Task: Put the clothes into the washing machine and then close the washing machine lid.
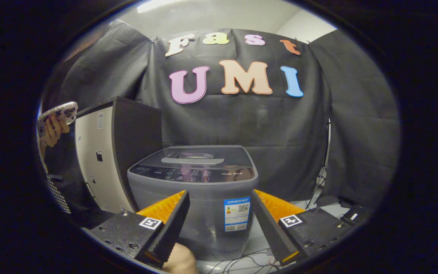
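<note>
A grey top-loading washing machine point(194, 190) stands on the floor straight ahead, beyond my fingers. Its dark glossy lid point(196, 156) lies flat and closed on top, with a control strip along the front. A blue label is stuck on the machine's front wall. My gripper point(219, 198) is open, held wide and level with the machine's front, with nothing between the fingers. A bit of a person's hand shows below the left finger point(167, 228).
A tall white and dark cabinet point(107, 160) stands just left of the machine. Beside the cabinet a person's hand holds a patterned phone point(57, 116). Cables point(242, 262) lie on the pale floor in front of the machine. Black cloth walls close the booth behind.
</note>
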A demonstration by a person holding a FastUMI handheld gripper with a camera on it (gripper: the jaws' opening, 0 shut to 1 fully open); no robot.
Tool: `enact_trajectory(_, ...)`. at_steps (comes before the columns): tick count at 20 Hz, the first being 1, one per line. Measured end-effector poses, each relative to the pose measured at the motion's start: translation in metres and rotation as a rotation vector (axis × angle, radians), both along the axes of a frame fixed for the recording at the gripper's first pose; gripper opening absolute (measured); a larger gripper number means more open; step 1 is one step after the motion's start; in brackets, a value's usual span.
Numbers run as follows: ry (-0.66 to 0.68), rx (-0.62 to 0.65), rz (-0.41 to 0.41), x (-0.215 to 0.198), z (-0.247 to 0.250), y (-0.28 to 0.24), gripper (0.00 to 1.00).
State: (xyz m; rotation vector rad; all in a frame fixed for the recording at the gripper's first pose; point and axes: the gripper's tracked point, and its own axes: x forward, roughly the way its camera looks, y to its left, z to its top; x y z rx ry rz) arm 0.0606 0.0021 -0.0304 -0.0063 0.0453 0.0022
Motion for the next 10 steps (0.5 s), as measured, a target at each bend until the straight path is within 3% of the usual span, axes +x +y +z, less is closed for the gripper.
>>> enact_trajectory(10,0.005,0.000,0.000,0.0007,-0.0009,-0.0001,0.97)
